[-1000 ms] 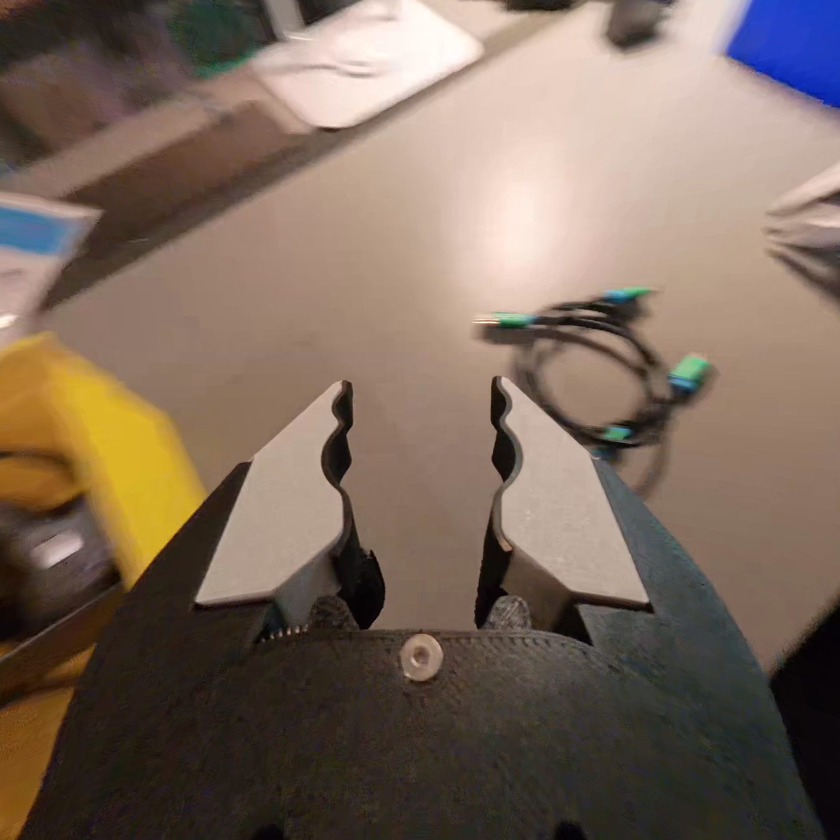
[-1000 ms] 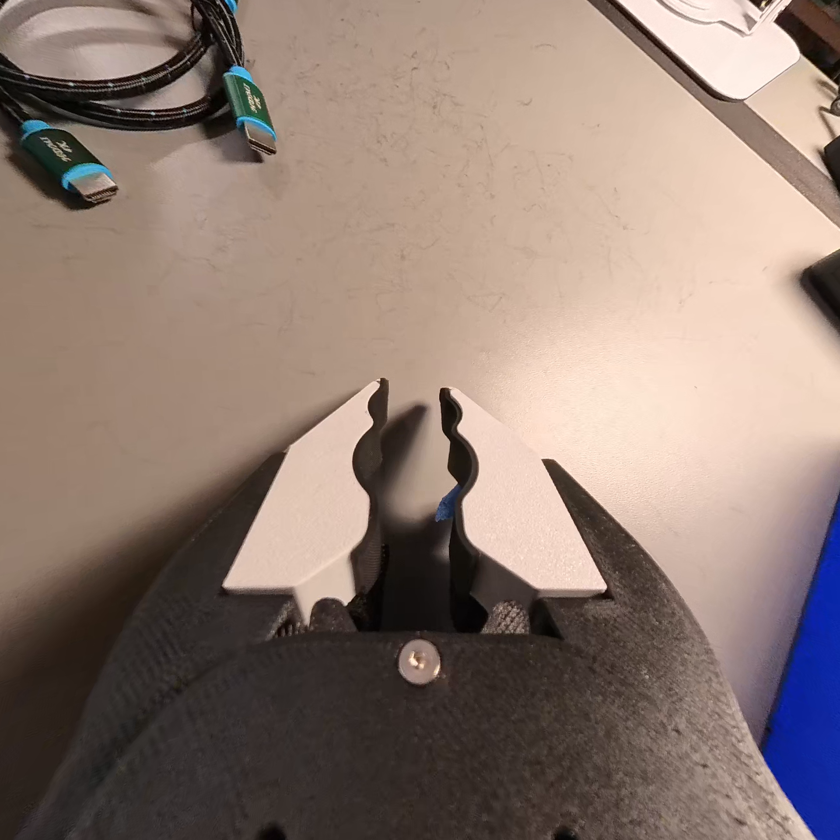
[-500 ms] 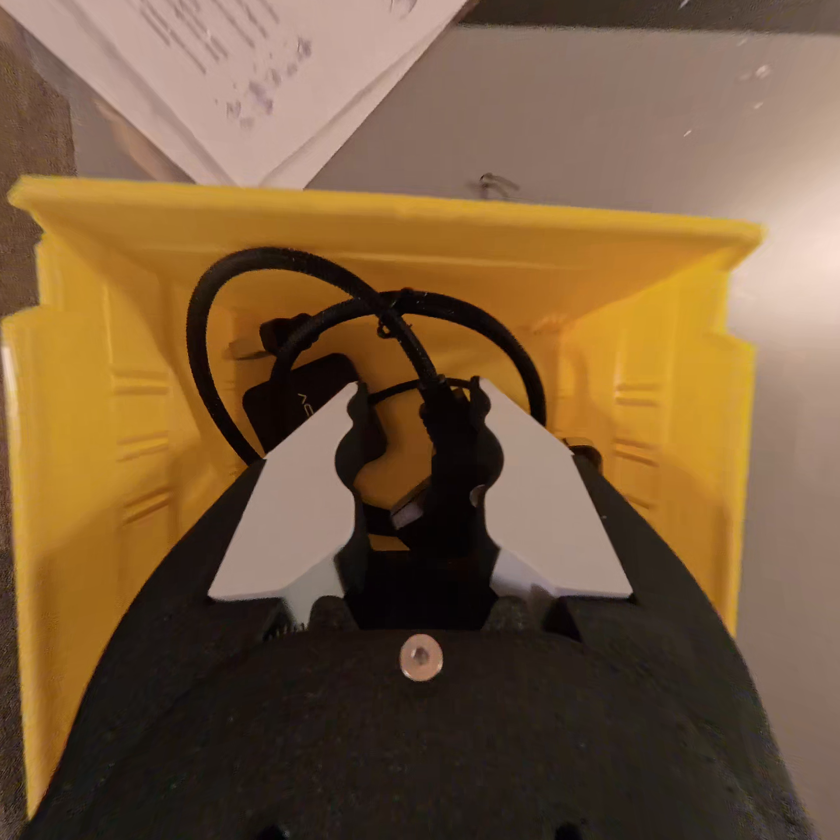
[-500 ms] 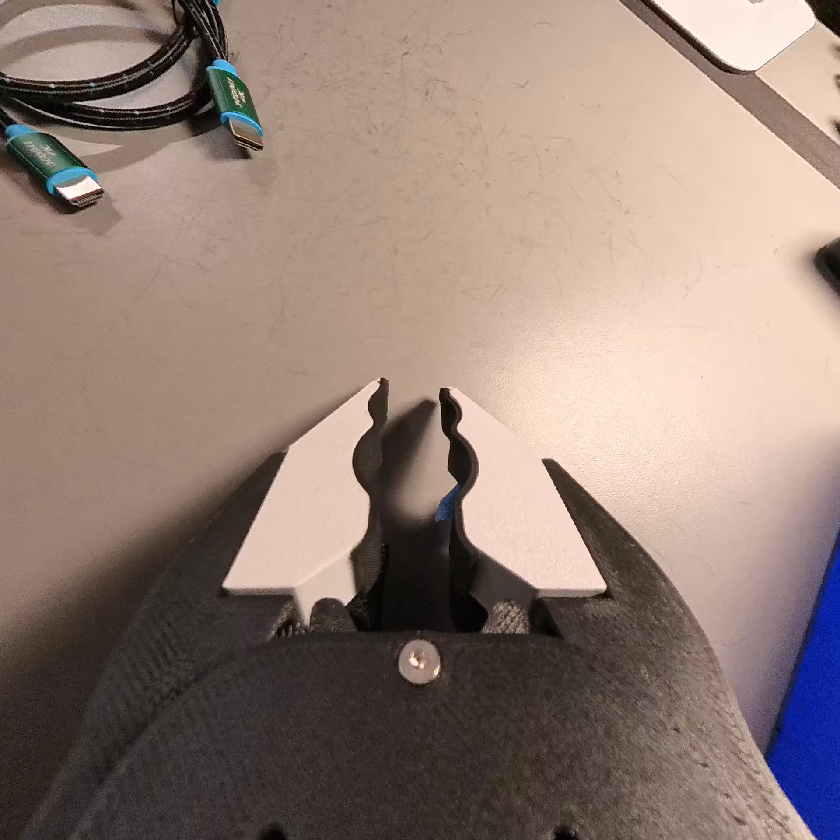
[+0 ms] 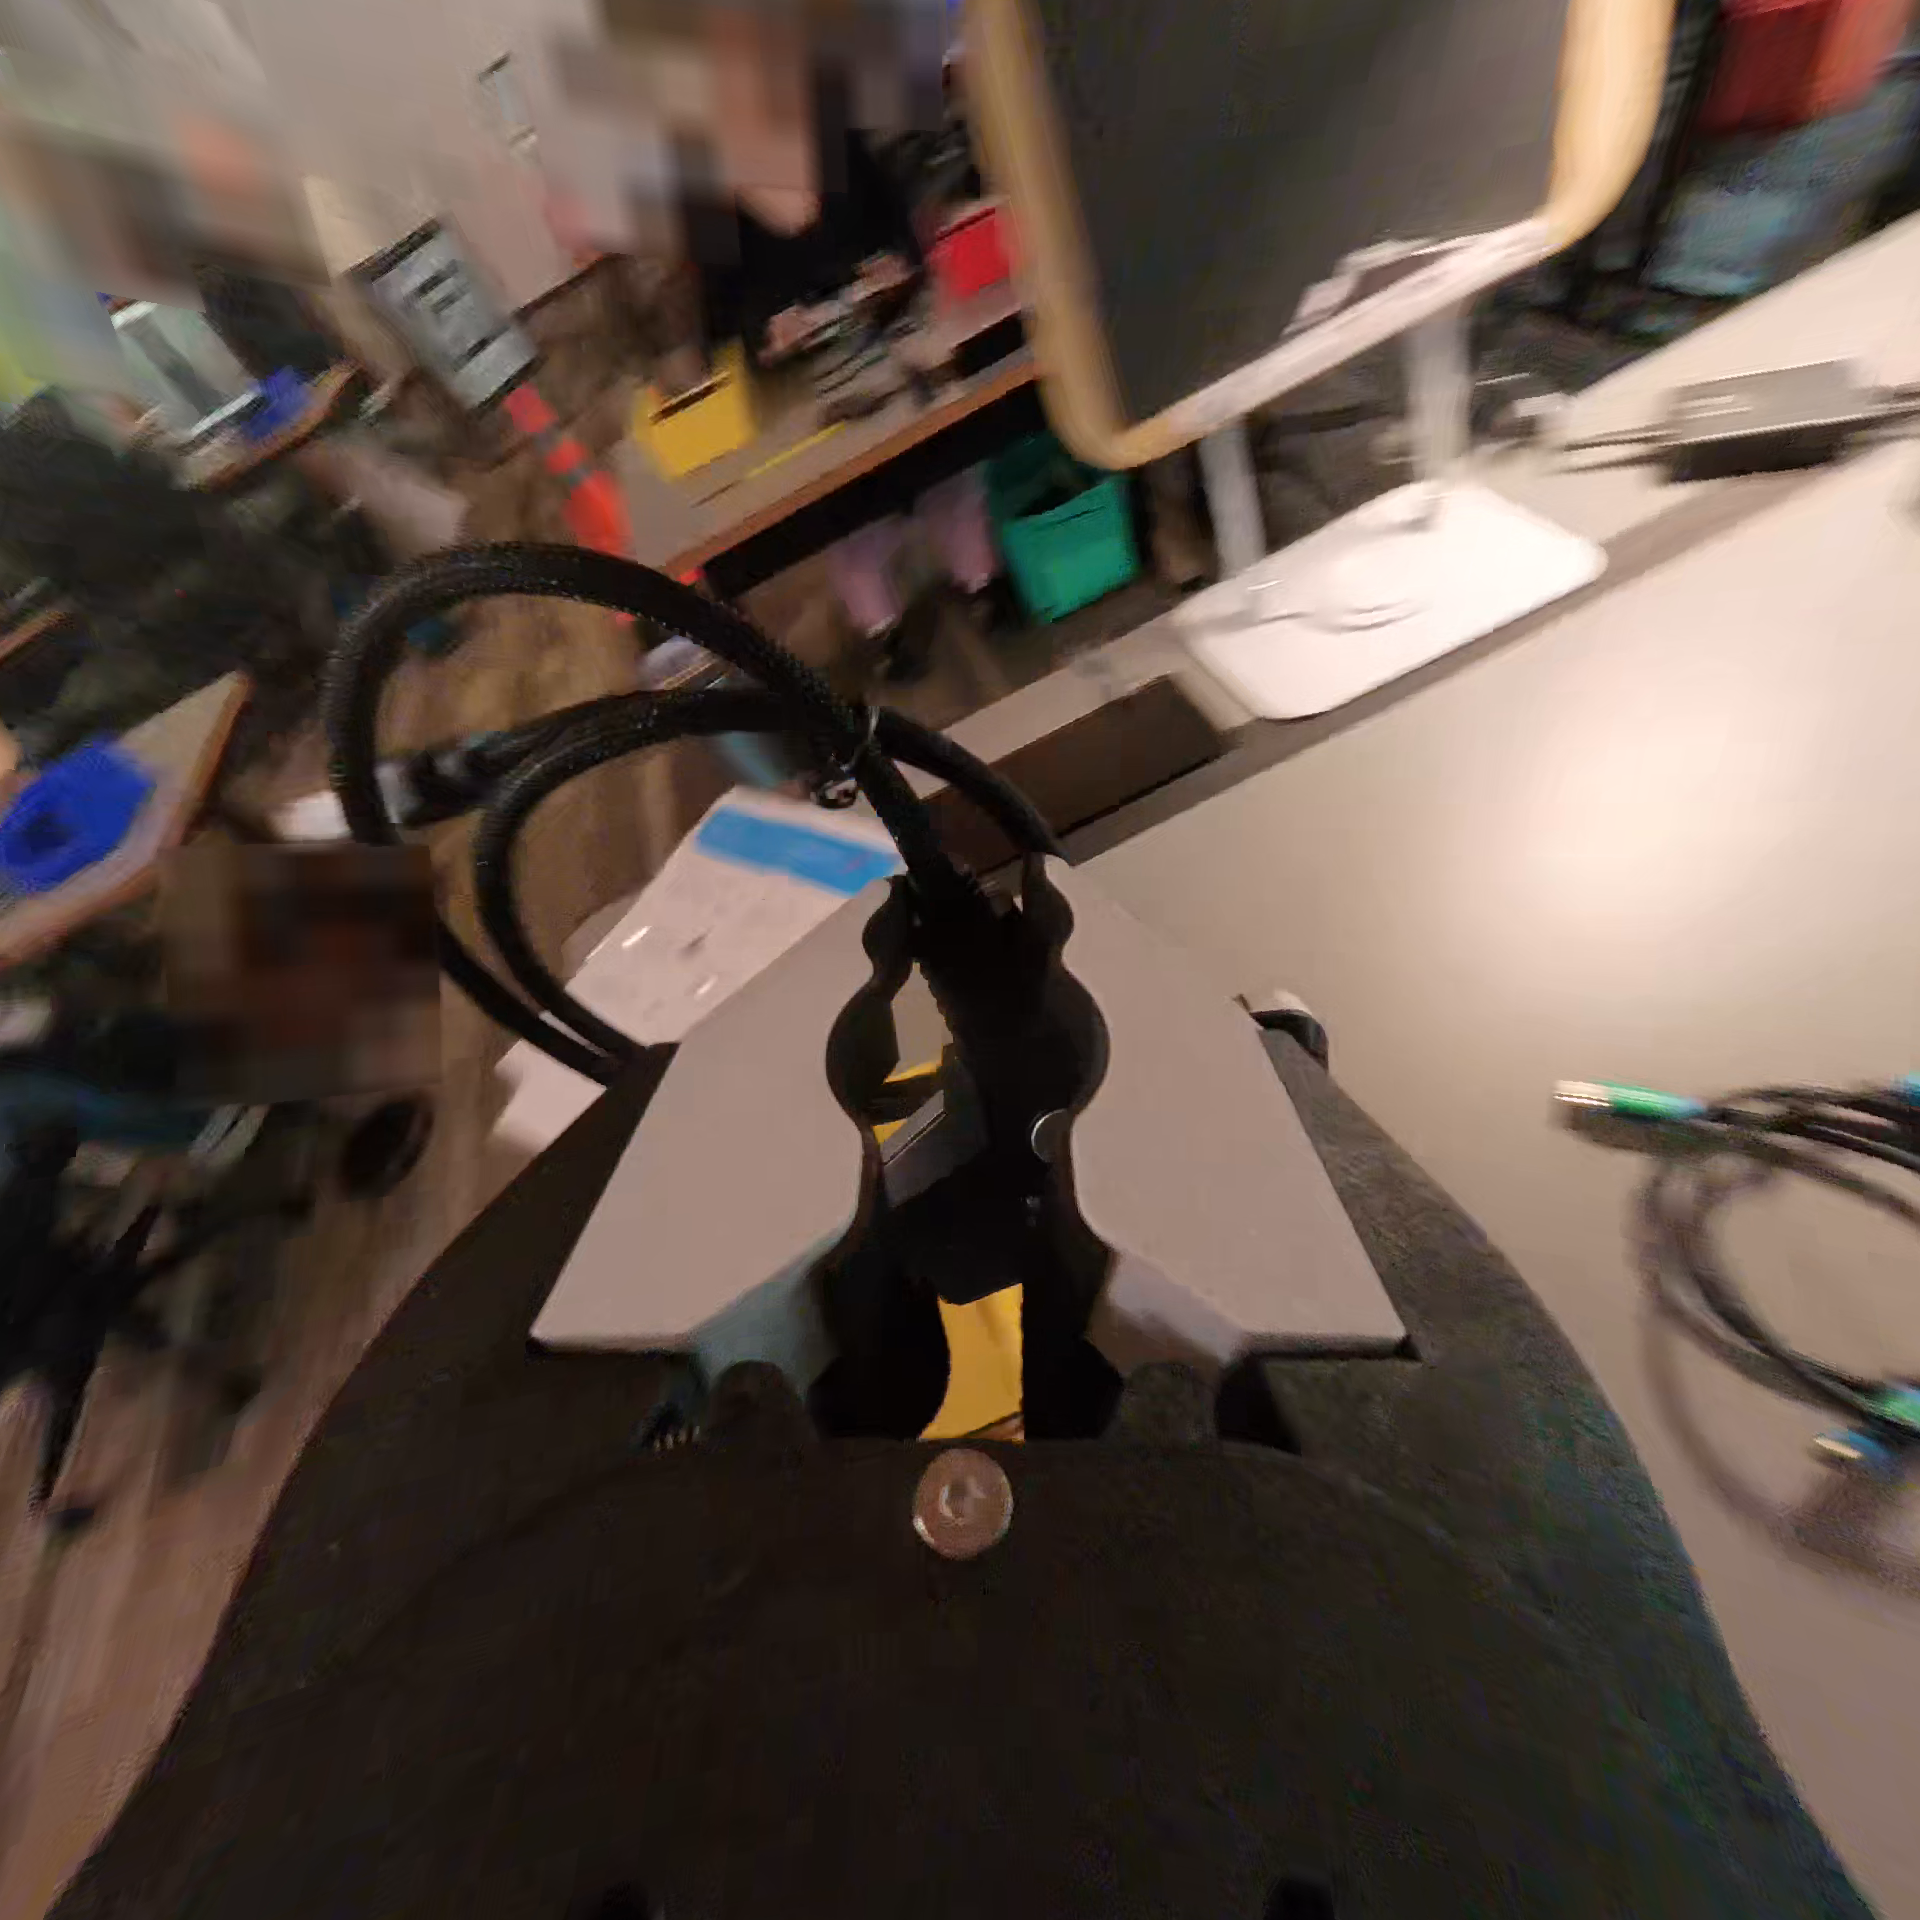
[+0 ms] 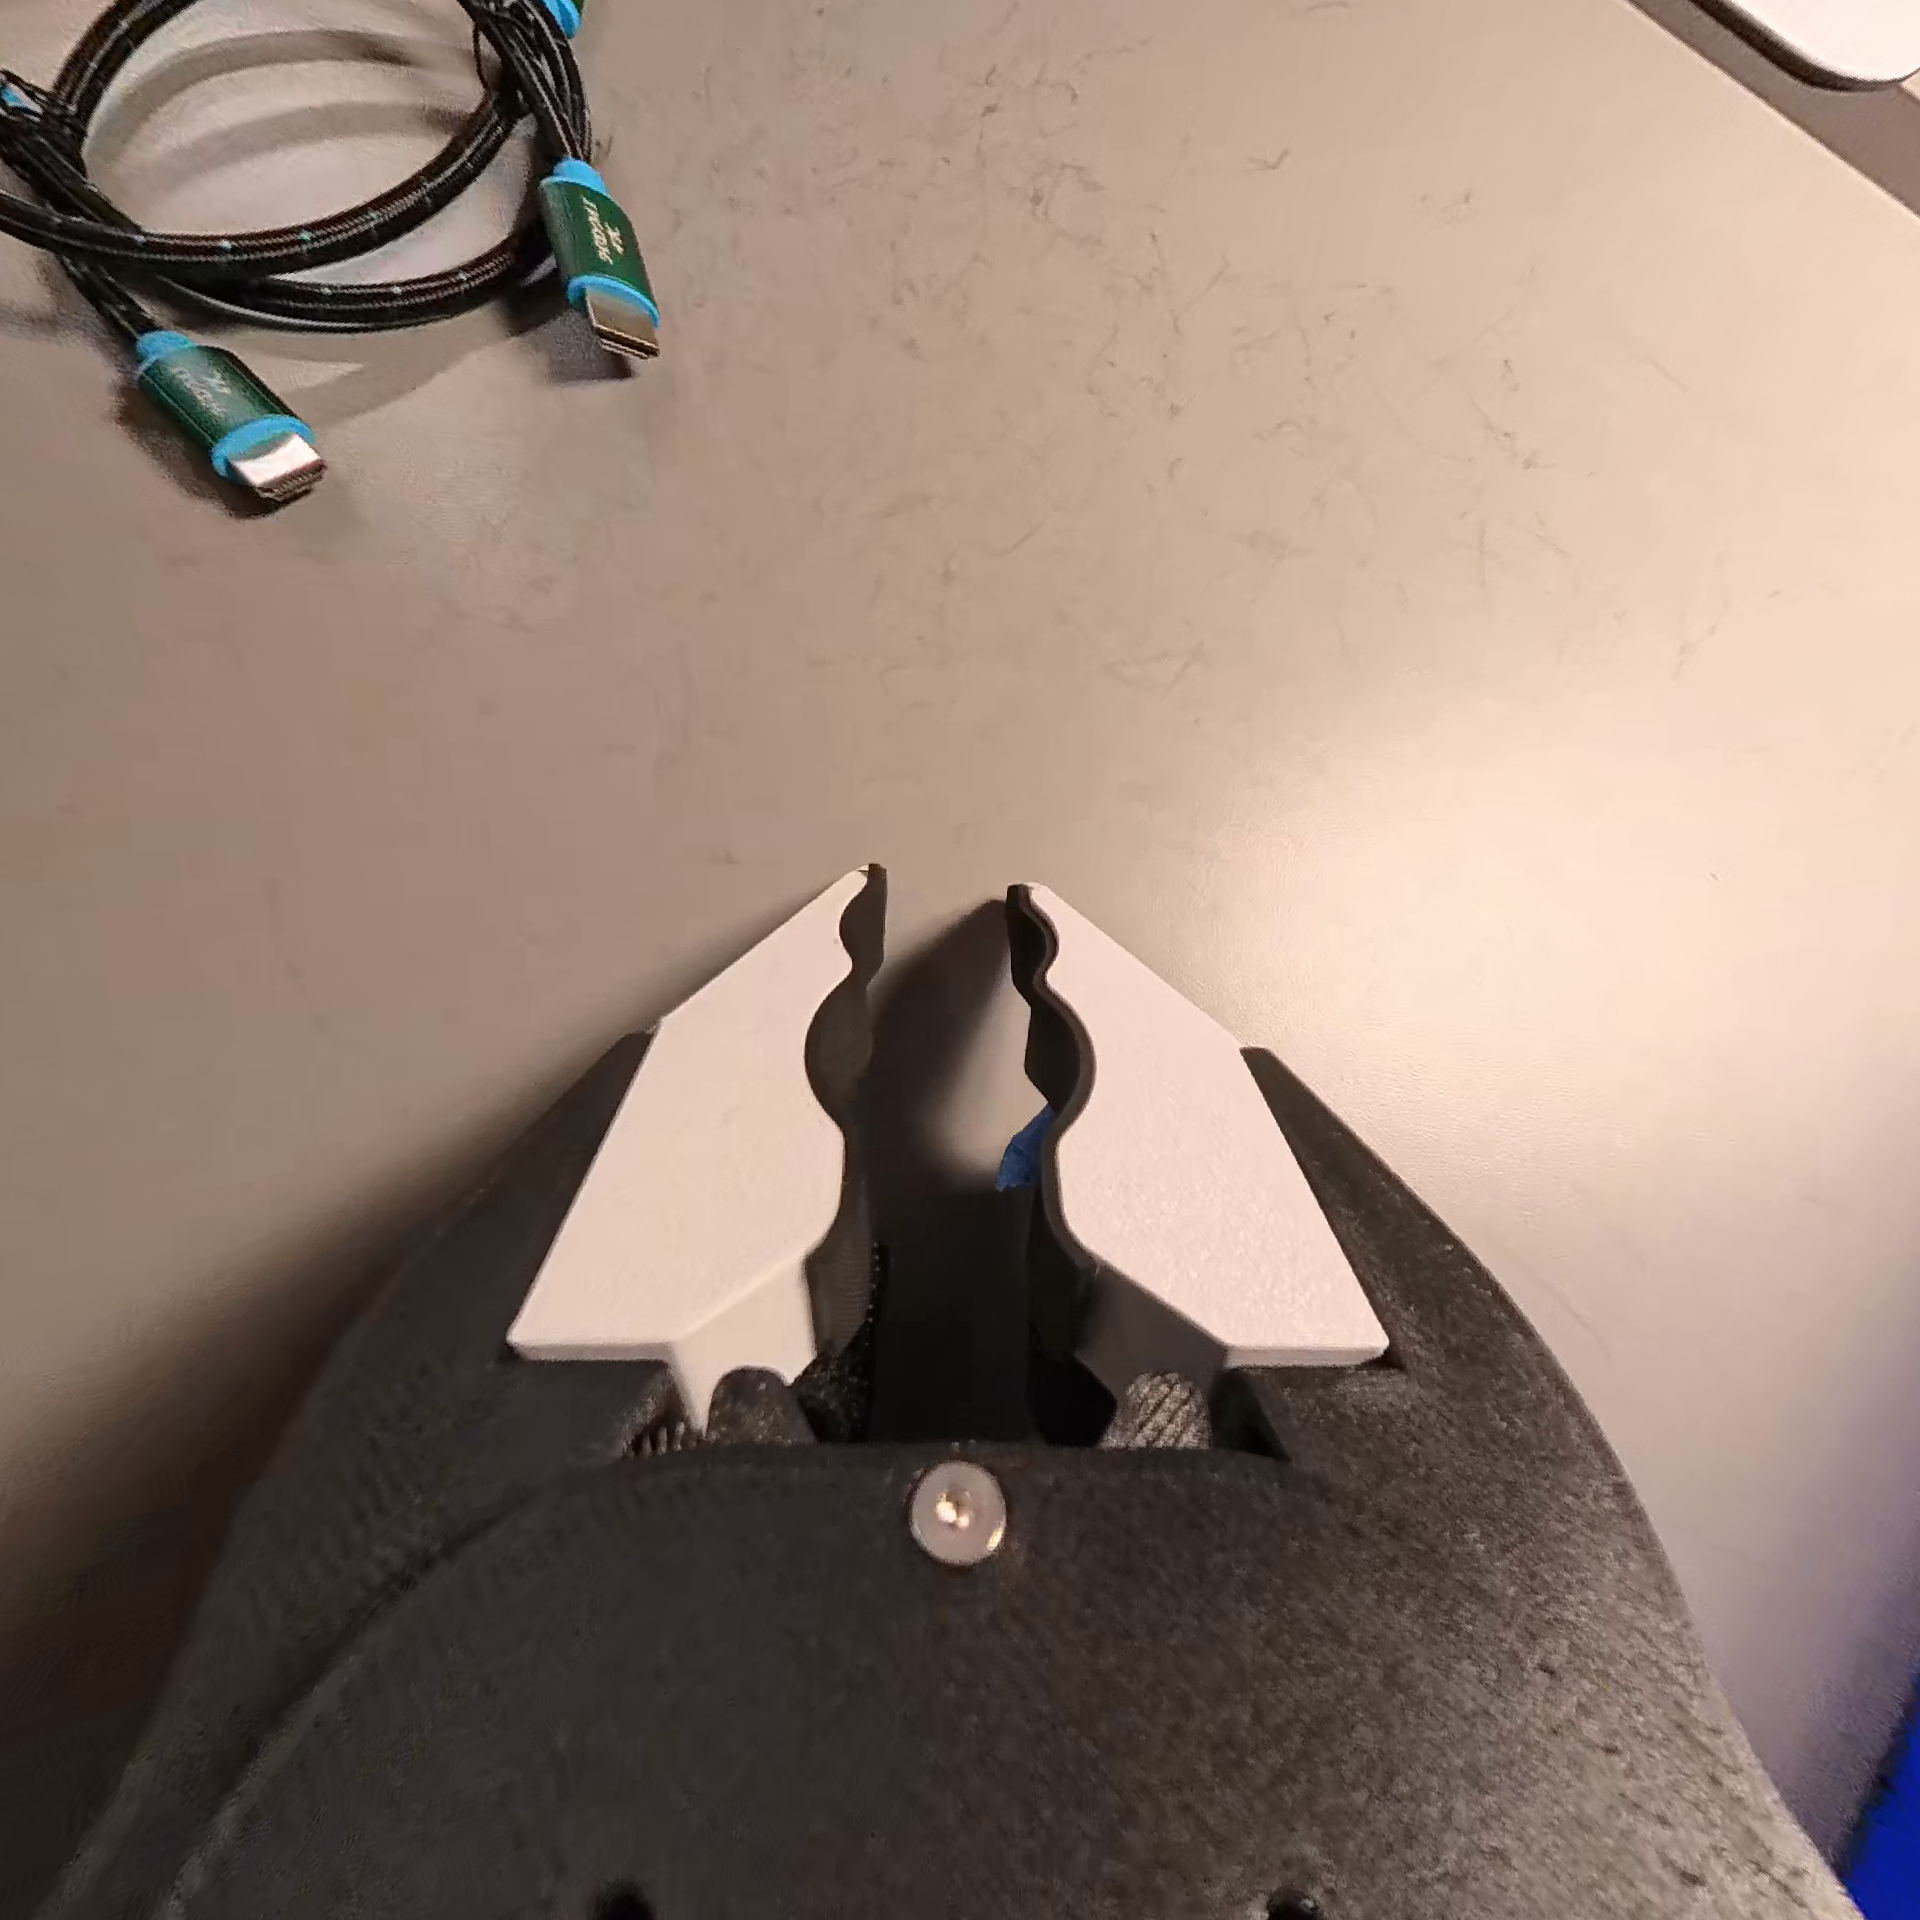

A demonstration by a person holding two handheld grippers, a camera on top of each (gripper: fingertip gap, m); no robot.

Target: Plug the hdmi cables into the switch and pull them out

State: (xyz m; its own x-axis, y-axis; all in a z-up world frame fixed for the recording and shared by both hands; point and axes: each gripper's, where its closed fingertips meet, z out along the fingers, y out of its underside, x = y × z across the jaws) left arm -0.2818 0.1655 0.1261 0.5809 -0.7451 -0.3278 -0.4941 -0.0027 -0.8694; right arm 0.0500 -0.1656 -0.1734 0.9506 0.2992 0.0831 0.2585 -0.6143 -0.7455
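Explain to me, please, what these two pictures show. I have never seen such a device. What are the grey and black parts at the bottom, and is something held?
Each picture comes from a camera mounted on a hand-held gripper, looking forward along its two grey fingers. A person carries one gripper in each hand; there is no robot arm.

In the left wrist view, the left gripper is closed on a black cable, which loops up in the air in front of it. The view is blurred.

In the right wrist view, the right gripper is slightly open, holds nothing and points at the grey table. On the table lie coiled braided HDMI cables with green and blue plugs, unplugged. I cannot clearly see a switch.
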